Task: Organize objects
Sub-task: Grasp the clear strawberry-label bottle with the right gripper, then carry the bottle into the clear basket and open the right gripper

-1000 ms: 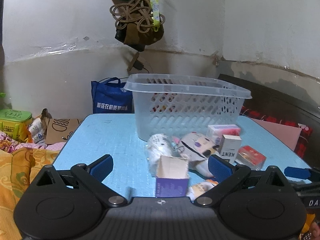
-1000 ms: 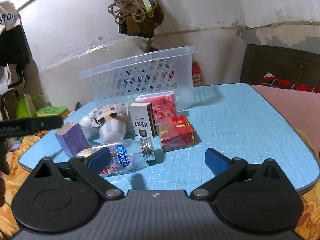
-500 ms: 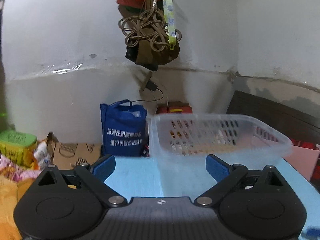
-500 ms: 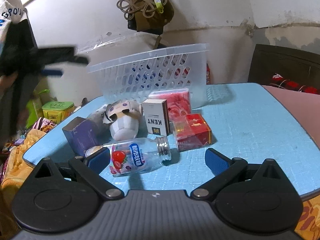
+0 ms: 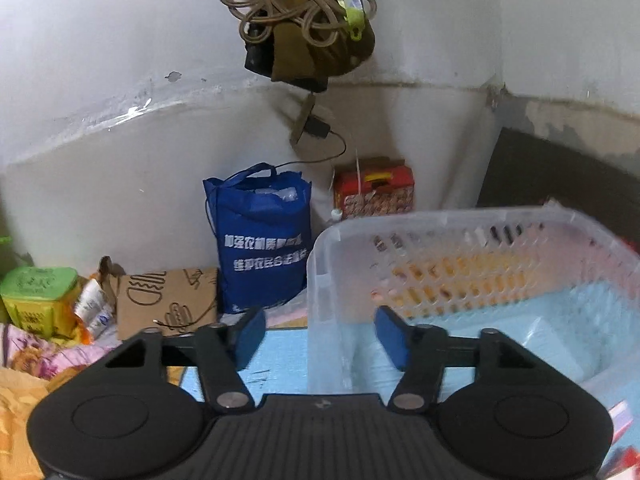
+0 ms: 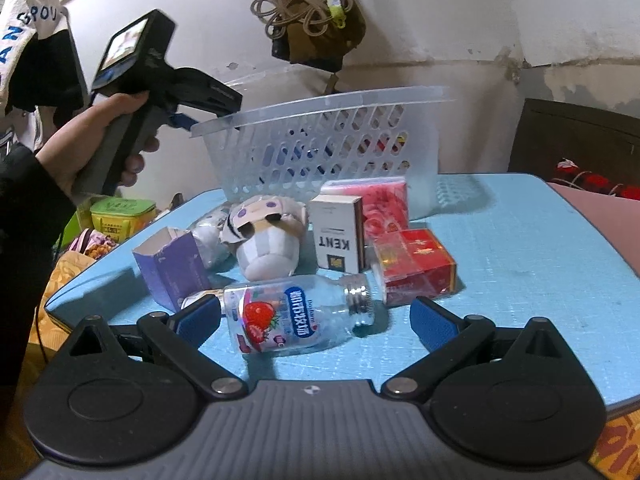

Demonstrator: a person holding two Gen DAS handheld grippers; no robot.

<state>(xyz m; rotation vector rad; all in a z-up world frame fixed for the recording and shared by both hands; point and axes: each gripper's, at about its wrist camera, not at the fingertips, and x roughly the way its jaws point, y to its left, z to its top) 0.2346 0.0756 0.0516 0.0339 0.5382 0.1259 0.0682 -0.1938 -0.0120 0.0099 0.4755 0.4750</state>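
A clear plastic basket (image 6: 328, 140) stands at the back of the blue table (image 6: 520, 248); its left wall (image 5: 324, 280) sits between the fingers of my open left gripper (image 5: 316, 334), also seen in the right wrist view (image 6: 182, 120) at the basket's left rim. My right gripper (image 6: 314, 322) is open and empty just in front of a lying strawberry bottle (image 6: 296, 314). Behind it lie a purple open box (image 6: 172, 268), a plush doll (image 6: 266, 236), a white KENT pack (image 6: 338, 234), a red box (image 6: 414, 266) and a pink packet (image 6: 376, 200).
A blue bag (image 5: 262, 236), a cardboard piece (image 5: 168, 300) and a red tin (image 5: 374, 192) stand by the wall behind the table. A green tub (image 5: 38, 296) lies on bedding at left. A dark bag with cords (image 5: 308, 36) hangs overhead.
My left gripper rose from the items, moved to the basket's left rim, and its fingers narrowed around the wall. My right gripper edged closer to the bottle.
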